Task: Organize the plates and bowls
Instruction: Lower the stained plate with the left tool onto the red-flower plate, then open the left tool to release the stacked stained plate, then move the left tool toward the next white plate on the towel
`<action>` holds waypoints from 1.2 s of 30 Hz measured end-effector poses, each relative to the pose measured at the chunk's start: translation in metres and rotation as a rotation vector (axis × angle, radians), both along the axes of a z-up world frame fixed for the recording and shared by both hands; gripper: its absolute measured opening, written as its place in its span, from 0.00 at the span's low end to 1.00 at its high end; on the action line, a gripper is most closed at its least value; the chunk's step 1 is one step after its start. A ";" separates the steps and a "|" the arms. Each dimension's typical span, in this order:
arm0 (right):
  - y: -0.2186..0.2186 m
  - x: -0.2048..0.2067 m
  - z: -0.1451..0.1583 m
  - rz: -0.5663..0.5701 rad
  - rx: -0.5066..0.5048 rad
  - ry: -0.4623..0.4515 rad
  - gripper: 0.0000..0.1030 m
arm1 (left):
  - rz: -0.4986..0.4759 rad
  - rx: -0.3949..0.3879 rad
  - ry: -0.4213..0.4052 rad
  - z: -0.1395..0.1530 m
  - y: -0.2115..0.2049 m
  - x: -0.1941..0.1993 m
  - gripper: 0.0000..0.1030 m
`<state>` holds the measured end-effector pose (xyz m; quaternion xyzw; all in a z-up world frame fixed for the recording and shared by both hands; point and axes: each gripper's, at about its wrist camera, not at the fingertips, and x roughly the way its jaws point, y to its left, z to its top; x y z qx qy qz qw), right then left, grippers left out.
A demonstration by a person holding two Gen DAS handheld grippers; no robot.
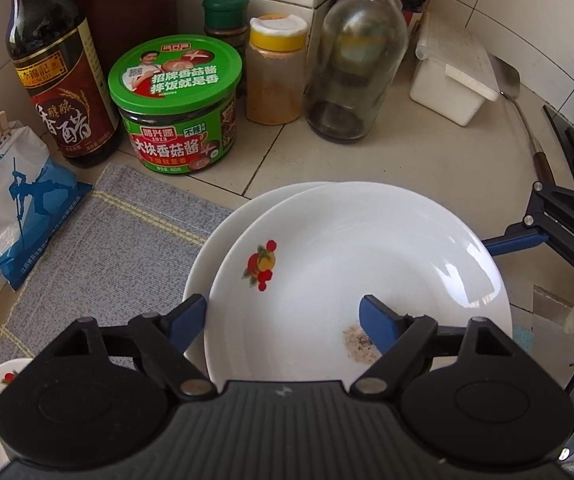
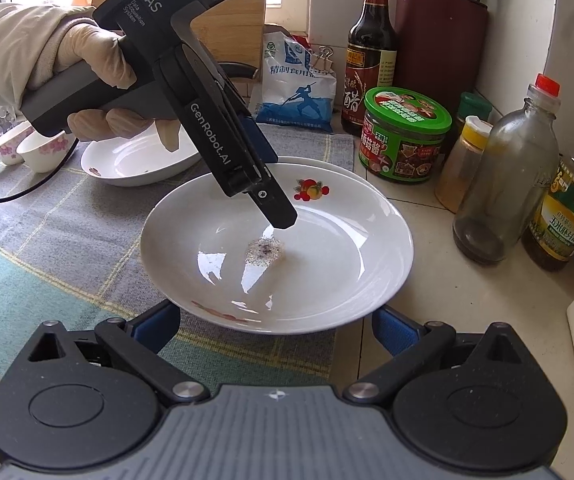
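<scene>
A white plate (image 1: pixel 347 256) with a fruit motif and a small stain lies stacked on a second white plate (image 1: pixel 223 240). My left gripper (image 1: pixel 283 320) is open, one finger outside the top plate's near rim and one inside it. In the right wrist view the same top plate (image 2: pixel 327 256) sits on the counter, with the left gripper (image 2: pixel 277 216) reaching down into it. My right gripper (image 2: pixel 277 328) is open, its fingers wide on either side of the plate's near rim. Another white dish (image 2: pixel 139 162) lies behind on the mat.
A vinegar bottle (image 1: pixel 59 80), green-lidded jar (image 1: pixel 175 108), spice shaker (image 1: pixel 275 76), glass bottle (image 1: pixel 351 64) and white box (image 1: pixel 451 76) line the wall. A salt bag (image 1: pixel 11 200) stands on the grey mat (image 1: pixel 99 248). Small flowered cups (image 2: pixel 27 146) and an oil bottle (image 2: pixel 567 208) stand at the edges.
</scene>
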<state>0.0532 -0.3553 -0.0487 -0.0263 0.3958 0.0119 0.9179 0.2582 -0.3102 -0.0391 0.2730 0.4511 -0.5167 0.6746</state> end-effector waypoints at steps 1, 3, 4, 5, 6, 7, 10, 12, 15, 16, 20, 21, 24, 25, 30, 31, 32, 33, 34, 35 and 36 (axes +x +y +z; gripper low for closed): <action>0.000 0.000 0.000 -0.001 0.000 0.002 1.00 | 0.001 -0.004 -0.010 0.001 0.001 -0.001 0.82; 0.001 0.000 0.000 -0.001 -0.005 0.001 1.00 | 0.008 -0.009 -0.025 0.003 0.002 -0.001 0.84; 0.001 -0.001 0.000 0.000 -0.005 0.002 1.00 | 0.012 -0.010 -0.030 0.003 0.003 -0.001 0.86; 0.002 -0.001 0.000 0.002 -0.005 0.003 1.00 | 0.019 -0.009 -0.044 0.003 0.004 -0.001 0.86; 0.003 -0.001 0.000 0.002 -0.007 0.002 1.00 | 0.020 -0.008 -0.052 0.003 0.006 0.000 0.87; 0.004 -0.002 0.000 0.003 -0.009 0.002 1.00 | 0.025 -0.008 -0.046 0.003 0.008 0.001 0.87; 0.007 -0.003 0.002 -0.001 -0.016 -0.002 1.00 | 0.052 -0.017 -0.066 0.006 0.015 0.000 0.87; 0.009 -0.005 0.005 -0.006 -0.023 -0.006 1.00 | 0.067 -0.041 -0.101 0.012 0.024 -0.005 0.87; 0.015 -0.008 0.010 -0.021 -0.038 -0.021 1.00 | 0.095 -0.078 -0.147 0.023 0.039 -0.016 0.87; 0.017 -0.009 0.012 -0.030 -0.044 -0.024 1.00 | 0.104 -0.103 -0.163 0.028 0.046 -0.021 0.87; 0.025 -0.011 0.019 -0.061 -0.059 -0.044 1.00 | 0.172 -0.168 -0.214 0.042 0.073 -0.042 0.89; 0.027 -0.011 0.021 -0.070 -0.064 -0.049 1.00 | 0.194 -0.183 -0.224 0.045 0.081 -0.048 0.90; 0.035 -0.012 0.025 -0.087 -0.069 -0.063 1.00 | 0.261 -0.212 -0.262 0.048 0.103 -0.065 0.91; 0.037 -0.013 0.026 -0.090 -0.066 -0.067 1.00 | 0.277 -0.212 -0.272 0.048 0.109 -0.070 0.91; 0.053 -0.012 0.031 -0.082 -0.047 -0.081 1.00 | 0.425 -0.211 -0.283 0.038 0.147 -0.090 0.91; 0.057 -0.011 0.030 -0.076 -0.042 -0.078 1.00 | 0.455 -0.206 -0.273 0.034 0.154 -0.093 0.91; 0.060 -0.009 0.030 -0.069 -0.040 -0.076 1.00 | 0.485 -0.201 -0.270 0.030 0.161 -0.095 0.91; 0.064 -0.008 0.029 -0.059 -0.040 -0.073 1.00 | 0.516 -0.190 -0.270 0.027 0.167 -0.097 0.91; 0.068 -0.006 0.028 -0.049 -0.040 -0.068 1.00 | 0.552 -0.176 -0.270 0.022 0.175 -0.099 0.91; 0.072 -0.005 0.028 -0.040 -0.039 -0.064 1.00 | 0.582 -0.169 -0.268 0.018 0.182 -0.100 0.91; 0.076 -0.004 0.027 -0.028 -0.037 -0.061 1.00 | 0.621 -0.162 -0.264 0.012 0.189 -0.102 0.91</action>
